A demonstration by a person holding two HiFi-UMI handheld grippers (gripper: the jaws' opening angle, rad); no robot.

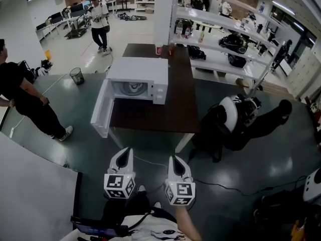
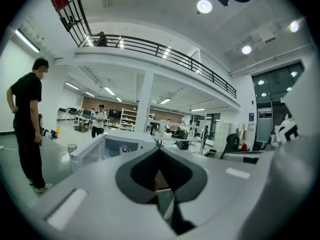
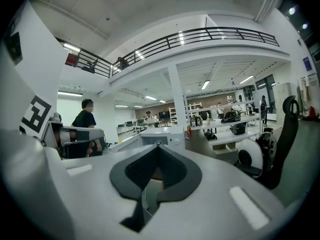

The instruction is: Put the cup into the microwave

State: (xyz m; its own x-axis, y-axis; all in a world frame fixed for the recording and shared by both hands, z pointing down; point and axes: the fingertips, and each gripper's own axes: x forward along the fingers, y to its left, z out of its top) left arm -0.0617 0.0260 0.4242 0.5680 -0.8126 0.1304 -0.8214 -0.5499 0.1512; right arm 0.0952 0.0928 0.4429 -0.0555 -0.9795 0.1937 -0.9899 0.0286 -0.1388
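Observation:
A white microwave (image 1: 138, 77) stands on a dark brown table (image 1: 173, 107), with its door (image 1: 102, 109) swung open to the left. A small red cup (image 1: 159, 49) stands at the table's far edge, behind the microwave. My left gripper (image 1: 126, 151) and right gripper (image 1: 174, 160) hang side by side over the floor, well short of the table, pointing toward it. Both are shut with nothing between their jaws. The microwave (image 2: 107, 145) lies ahead past the closed tips in the left gripper view. In the right gripper view it (image 3: 159, 135) is ahead too, with the red cup (image 3: 189, 130) beside it.
A person in black (image 1: 22, 97) stands at the left, and another person (image 1: 99, 21) is far back. A bin (image 1: 76, 75) sits on the floor left of the table. A black-and-white machine (image 1: 233, 117) lies right of the table, white shelves (image 1: 225, 41) stand behind it, and a white panel (image 1: 35, 195) is near left.

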